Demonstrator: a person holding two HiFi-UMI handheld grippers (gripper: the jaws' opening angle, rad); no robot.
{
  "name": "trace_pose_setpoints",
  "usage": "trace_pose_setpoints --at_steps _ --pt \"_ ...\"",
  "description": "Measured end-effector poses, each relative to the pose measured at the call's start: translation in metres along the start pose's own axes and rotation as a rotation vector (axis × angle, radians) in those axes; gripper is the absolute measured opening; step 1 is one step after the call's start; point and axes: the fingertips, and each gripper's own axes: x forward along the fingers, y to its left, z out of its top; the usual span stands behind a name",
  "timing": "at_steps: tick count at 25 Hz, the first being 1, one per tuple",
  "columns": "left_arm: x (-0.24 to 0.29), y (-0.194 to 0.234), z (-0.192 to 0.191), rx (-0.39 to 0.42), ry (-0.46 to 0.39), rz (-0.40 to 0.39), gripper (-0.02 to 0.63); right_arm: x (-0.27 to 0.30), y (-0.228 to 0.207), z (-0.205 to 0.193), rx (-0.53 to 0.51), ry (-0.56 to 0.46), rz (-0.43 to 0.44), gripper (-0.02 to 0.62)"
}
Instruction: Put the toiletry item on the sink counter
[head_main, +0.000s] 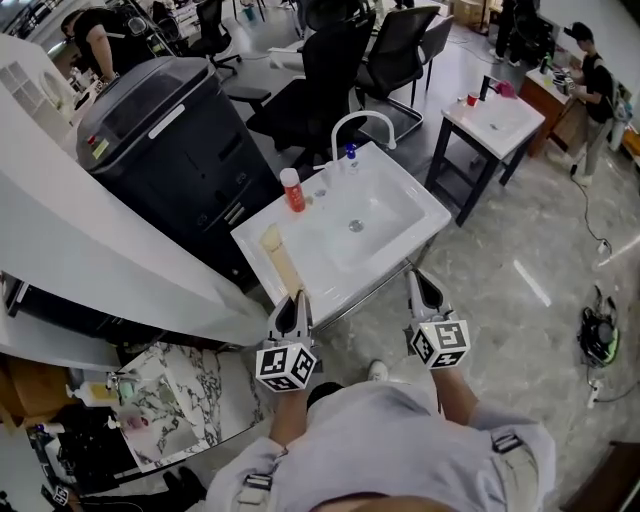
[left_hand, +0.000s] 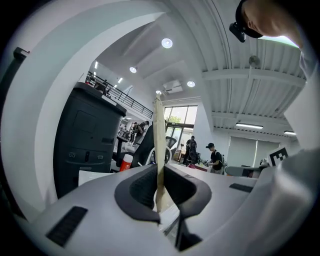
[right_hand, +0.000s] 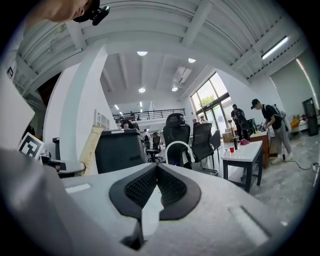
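A long cream tube (head_main: 280, 262) is clamped at its near end in my left gripper (head_main: 297, 304). It reaches out over the front left corner of the white sink counter (head_main: 410, 190); whether it touches the counter I cannot tell. In the left gripper view the tube (left_hand: 159, 145) stands edge-on between the pads, with the left gripper (left_hand: 161, 199) shut on it. My right gripper (head_main: 419, 287) hangs just off the counter's front right edge. Its pads meet with nothing between them, as the right gripper (right_hand: 157, 172) view shows. The tube (right_hand: 92, 149) also shows at that view's left.
On the counter's back left stand a red bottle (head_main: 292, 190) and a small blue-capped bottle (head_main: 351, 155), beside the arched faucet (head_main: 362, 122). A tall black cabinet (head_main: 170, 140) stands left of the sink, office chairs (head_main: 330, 70) behind it, a small white table (head_main: 495, 120) to the right.
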Motion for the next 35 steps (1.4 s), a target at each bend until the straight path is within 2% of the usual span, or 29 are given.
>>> trace_pose_setpoints --at_steps 4,9,14,23,28,35 --pt "0.014 -0.011 0.0 0.013 0.013 0.022 0.032 0.016 -0.018 -0.001 0.029 0.013 0.021 0.005" --pt "0.015 0.004 0.003 0.015 0.017 0.089 0.032 0.05 -0.005 -0.002 0.046 0.028 0.1 0.005" --pt "0.018 0.035 0.011 0.016 0.007 0.13 0.032 0.084 0.019 -0.002 0.041 0.025 0.148 0.005" --pt "0.034 0.086 0.046 0.013 -0.048 0.135 0.032 0.15 0.068 0.003 0.02 0.035 0.202 0.005" --pt "0.029 0.112 0.055 -0.004 -0.074 0.149 0.032 0.185 0.113 0.003 0.003 0.045 0.276 0.005" --pt "0.018 0.143 0.052 -0.047 -0.061 0.216 0.032 0.214 0.161 -0.002 -0.01 0.076 0.378 0.005"
